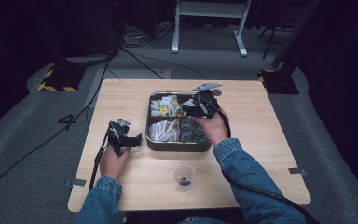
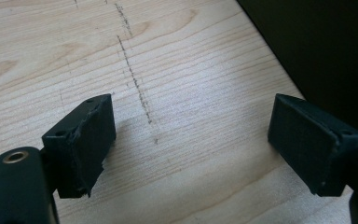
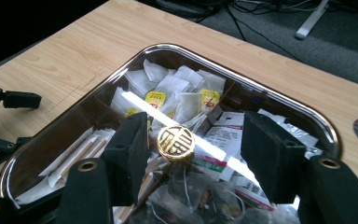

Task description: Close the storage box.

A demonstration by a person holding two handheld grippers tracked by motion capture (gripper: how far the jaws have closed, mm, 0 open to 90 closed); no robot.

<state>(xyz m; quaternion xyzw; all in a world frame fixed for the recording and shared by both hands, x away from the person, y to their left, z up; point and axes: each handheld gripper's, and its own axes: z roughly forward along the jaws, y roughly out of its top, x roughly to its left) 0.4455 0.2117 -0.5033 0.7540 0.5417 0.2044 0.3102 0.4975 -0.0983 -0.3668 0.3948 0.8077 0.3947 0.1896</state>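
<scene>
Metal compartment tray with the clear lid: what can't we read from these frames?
- Metal compartment tray, high view: right gripper and hand cover its right compartments.
- Right gripper view: glare streak on the clear lid masks packets; bottom edge crops the near compartment.
- Clear plastic cup, high view: dark contents too small to identify.

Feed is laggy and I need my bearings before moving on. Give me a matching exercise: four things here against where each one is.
Things:
1. left tool
2. clear cup
3. gold knob
4. yellow-tagged tea bags

Places:
A. between the open jaws of the right tool
B. far-left compartment of the tin
C. over bare table wood, left of the tin
D. near the person's table edge, in front of the tin

Pairs: 1-C, 2-D, 3-A, 4-B
</scene>
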